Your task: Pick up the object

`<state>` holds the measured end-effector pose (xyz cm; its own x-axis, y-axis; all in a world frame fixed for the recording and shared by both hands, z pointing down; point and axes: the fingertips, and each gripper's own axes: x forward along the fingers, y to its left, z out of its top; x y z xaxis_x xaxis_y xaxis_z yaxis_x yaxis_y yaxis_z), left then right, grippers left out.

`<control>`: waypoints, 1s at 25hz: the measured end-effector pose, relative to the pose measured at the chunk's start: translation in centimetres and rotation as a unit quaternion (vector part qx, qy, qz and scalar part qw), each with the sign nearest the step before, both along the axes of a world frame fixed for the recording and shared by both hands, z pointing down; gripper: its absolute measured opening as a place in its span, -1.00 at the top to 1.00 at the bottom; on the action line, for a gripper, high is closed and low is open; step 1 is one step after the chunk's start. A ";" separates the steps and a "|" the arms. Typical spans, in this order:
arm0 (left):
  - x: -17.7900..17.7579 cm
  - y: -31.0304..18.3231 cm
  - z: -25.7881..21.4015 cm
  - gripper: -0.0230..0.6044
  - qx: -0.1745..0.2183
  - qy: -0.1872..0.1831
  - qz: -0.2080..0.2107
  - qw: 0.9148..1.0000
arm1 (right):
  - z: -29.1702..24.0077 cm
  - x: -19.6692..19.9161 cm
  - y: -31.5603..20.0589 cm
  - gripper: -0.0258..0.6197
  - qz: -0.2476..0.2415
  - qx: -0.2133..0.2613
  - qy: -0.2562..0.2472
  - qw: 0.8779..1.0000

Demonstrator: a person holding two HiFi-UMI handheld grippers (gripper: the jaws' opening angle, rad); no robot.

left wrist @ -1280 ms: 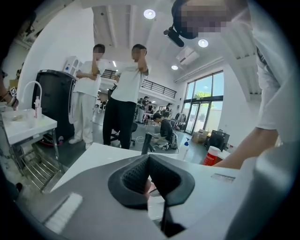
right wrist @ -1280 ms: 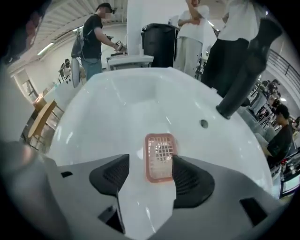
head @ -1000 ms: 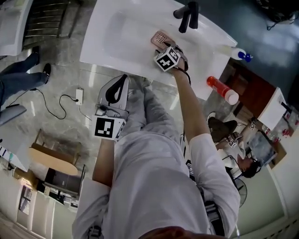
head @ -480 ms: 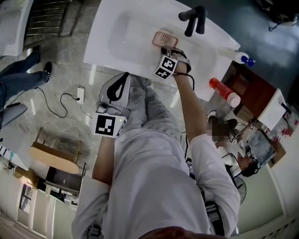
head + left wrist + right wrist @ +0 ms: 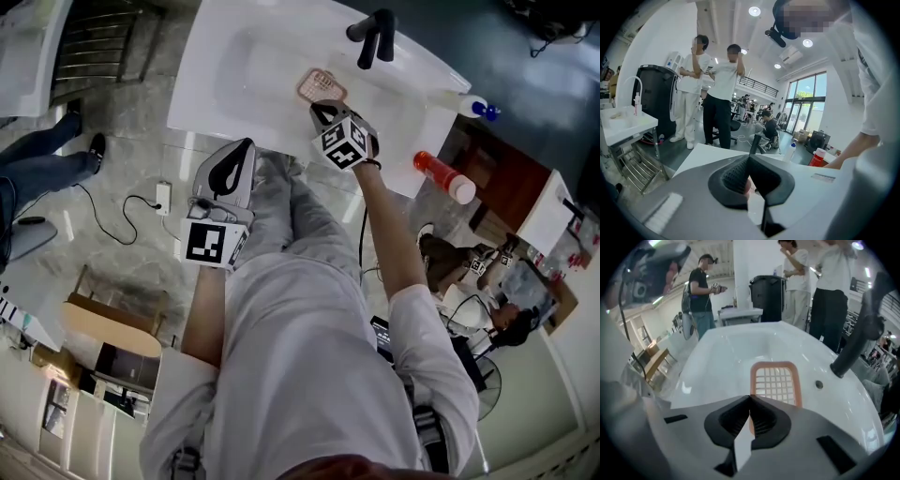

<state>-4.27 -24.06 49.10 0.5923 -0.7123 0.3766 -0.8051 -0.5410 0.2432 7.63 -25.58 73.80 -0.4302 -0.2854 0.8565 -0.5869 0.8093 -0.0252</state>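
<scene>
A pink plastic tray with a grid bottom (image 5: 321, 86) (image 5: 776, 380) lies in the white sink basin (image 5: 248, 66), near the black faucet (image 5: 372, 36). My right gripper (image 5: 320, 107) (image 5: 750, 398) reaches over the basin's front edge. It is shut on the tray's near rim, and a strip of pink shows between its ribbed pads. My left gripper (image 5: 245, 147) (image 5: 749, 158) hangs in front of the sink counter, away from the tray. Its jaws meet at the tips with nothing held.
On the counter to the right stand a red bottle (image 5: 446, 178) (image 5: 816, 157) and a white bottle with a blue cap (image 5: 479, 109). A small drain hole (image 5: 819, 385) sits beside the faucet base (image 5: 843, 363). Several people stand beyond the sink.
My right gripper's jaws have closed on the tray's near rim, and its marker cube has turned. My left gripper has hardly moved.
</scene>
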 end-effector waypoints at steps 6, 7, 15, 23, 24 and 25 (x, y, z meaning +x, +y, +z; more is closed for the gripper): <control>0.6 -0.5 -2.6 0.93 0.036 -0.007 0.010 0.999 | -10.9 -2.1 -1.2 0.90 0.077 0.077 -0.145 0.983; 0.8 -0.5 -3.3 0.93 0.042 -0.007 0.013 0.999 | -13.1 -2.2 -1.2 0.90 0.087 0.092 -0.167 0.978; 3.3 0.2 -10.9 0.93 0.108 -0.002 0.038 0.993 | -31.7 -0.3 0.2 0.90 0.139 0.240 -0.290 0.916; 7.1 1.6 -17.8 0.93 0.178 0.012 0.076 0.981 | -46.4 4.5 3.2 0.90 0.189 0.380 -0.348 0.836; 7.6 2.0 -18.4 0.93 0.183 0.014 0.079 0.980 | -47.5 5.1 3.8 0.90 0.192 0.393 -0.346 0.830; 8.1 2.3 -19.0 0.93 0.190 0.016 0.083 0.978 | -48.4 5.6 4.4 0.90 0.194 0.406 -0.343 0.825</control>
<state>3.84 -21.80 30.14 0.7186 -0.6904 0.0841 -0.6940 -0.7196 0.0227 13.21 -21.22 25.41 -0.4765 -0.8744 -0.0912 -0.8780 0.4786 -0.0016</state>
